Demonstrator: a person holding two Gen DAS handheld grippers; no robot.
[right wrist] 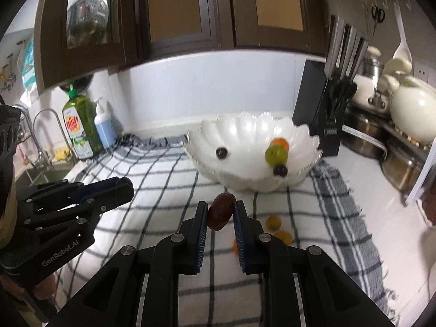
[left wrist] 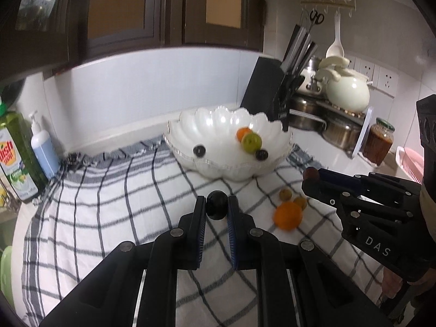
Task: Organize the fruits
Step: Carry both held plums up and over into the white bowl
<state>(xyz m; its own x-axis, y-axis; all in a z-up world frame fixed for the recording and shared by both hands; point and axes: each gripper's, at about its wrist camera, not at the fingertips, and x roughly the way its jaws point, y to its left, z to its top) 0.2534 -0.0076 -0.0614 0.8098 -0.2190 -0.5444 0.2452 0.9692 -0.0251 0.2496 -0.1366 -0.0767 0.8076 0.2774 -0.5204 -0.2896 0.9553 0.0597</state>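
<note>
My left gripper is shut on a round black fruit, held above the checked cloth. My right gripper is shut on an oblong dark red-brown fruit; it shows at the right of the left wrist view as right gripper. Behind both stands a white scalloped bowl, bowl, holding an orange fruit, a green fruit and two dark round fruits. On the cloth lie an orange and two small yellowish fruits.
A black knife block stands right behind the bowl. Steel pots, a white teapot and a jar fill the right corner. A green dish-soap bottle, a pump bottle and a sink tap are at the left.
</note>
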